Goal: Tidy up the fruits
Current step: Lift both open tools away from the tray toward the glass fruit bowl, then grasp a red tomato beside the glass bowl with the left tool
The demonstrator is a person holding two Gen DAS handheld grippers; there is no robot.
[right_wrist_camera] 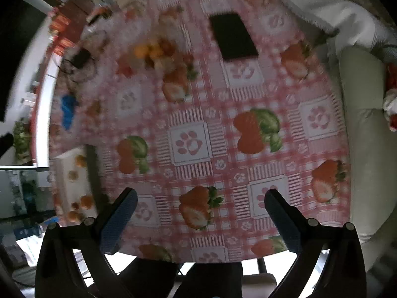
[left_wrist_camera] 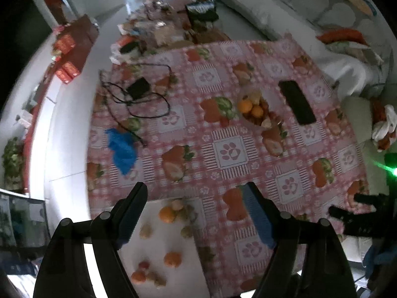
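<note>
A white tray (left_wrist_camera: 158, 248) at the table's near left holds several loose fruits, among them an orange (left_wrist_camera: 166, 214), another orange (left_wrist_camera: 172, 259) and small pale fruits. My left gripper (left_wrist_camera: 196, 198) hangs open and empty just above the tray. A clear bowl of fruit (left_wrist_camera: 255, 110) with oranges stands mid-table. In the right wrist view the tray (right_wrist_camera: 64, 186) is at the far left and the bowl (right_wrist_camera: 158, 52) is blurred at the far side. My right gripper (right_wrist_camera: 201, 198) is open and empty above the table's near edge.
The table wears a pink checked cloth (left_wrist_camera: 230, 151) with fruit prints. A black phone (left_wrist_camera: 296, 101), a black box with tangled cable (left_wrist_camera: 139, 88) and a blue crumpled cloth (left_wrist_camera: 122, 149) lie on it. A sofa (right_wrist_camera: 364, 124) flanks the right.
</note>
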